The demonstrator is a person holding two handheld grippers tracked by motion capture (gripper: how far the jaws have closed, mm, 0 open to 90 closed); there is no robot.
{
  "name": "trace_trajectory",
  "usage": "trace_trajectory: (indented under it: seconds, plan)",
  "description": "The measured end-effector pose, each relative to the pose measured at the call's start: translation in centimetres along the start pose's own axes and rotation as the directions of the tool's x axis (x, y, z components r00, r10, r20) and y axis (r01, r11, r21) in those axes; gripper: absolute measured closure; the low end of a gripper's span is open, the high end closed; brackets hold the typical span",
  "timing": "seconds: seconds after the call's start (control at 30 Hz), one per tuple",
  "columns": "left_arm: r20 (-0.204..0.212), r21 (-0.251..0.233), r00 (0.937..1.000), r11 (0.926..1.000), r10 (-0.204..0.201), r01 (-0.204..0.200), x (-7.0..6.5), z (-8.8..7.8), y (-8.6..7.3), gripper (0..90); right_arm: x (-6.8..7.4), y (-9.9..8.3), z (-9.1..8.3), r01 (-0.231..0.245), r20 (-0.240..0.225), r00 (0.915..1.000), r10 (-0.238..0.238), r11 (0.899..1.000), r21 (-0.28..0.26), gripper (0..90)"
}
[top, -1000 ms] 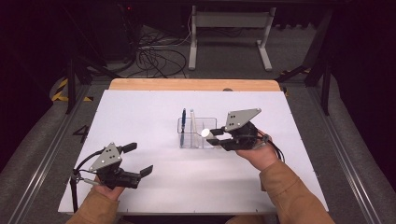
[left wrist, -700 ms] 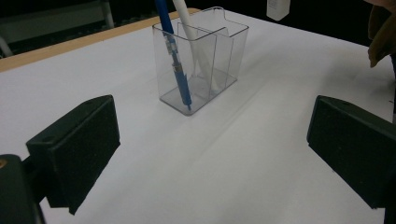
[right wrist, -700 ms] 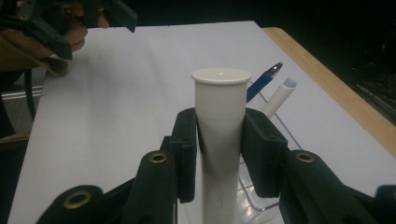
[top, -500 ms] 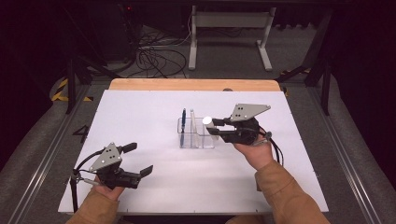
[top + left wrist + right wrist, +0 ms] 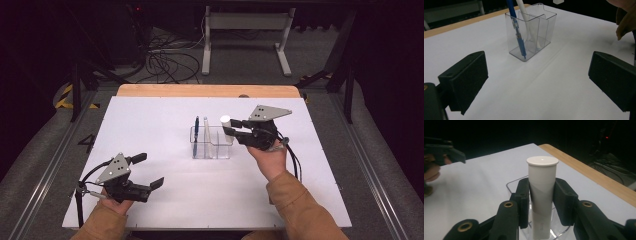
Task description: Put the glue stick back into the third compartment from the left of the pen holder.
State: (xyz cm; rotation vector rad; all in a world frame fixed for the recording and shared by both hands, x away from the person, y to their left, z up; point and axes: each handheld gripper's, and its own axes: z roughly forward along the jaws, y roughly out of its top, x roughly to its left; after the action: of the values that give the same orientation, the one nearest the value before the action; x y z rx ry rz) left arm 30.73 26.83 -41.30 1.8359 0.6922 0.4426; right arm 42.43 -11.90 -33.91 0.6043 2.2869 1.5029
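Observation:
A clear plastic organiser (image 5: 212, 144) with compartments stands mid-table; it also shows in the left gripper view (image 5: 531, 32). A blue pen (image 5: 196, 131) and a white pen (image 5: 527, 22) lean in its left compartments. My right gripper (image 5: 234, 128) is shut on an upright white tube (image 5: 542, 195), held over the organiser's right compartment (image 5: 559, 232), its lower end inside the rim. The tube's flat cap (image 5: 225, 119) points up. My left gripper (image 5: 148, 171) rests open near the front left of the table, nothing between its pads (image 5: 465, 77).
The white table top (image 5: 150, 120) has a wooden strip (image 5: 200, 90) along its far edge. Beyond it, cables (image 5: 165, 60) and a metal stand (image 5: 245, 30) sit on the dark floor. A person's sleeve (image 5: 300, 210) reaches in from the front right.
The right gripper has turned the white tube from lying sideways to upright and brought it over the organiser's right compartment. The left gripper has stayed put.

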Motion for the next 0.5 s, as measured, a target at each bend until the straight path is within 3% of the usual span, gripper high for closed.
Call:
trace_trajectory:
  seconds: [0.5]
  plan:
    - [-0.003,0.003,1.0,1.0,0.009,-0.009,0.0,0.0,0.0,3.5,-0.3,-0.3,1.5,-0.033,0.025,0.9991,0.033,0.999,0.007,67.0]
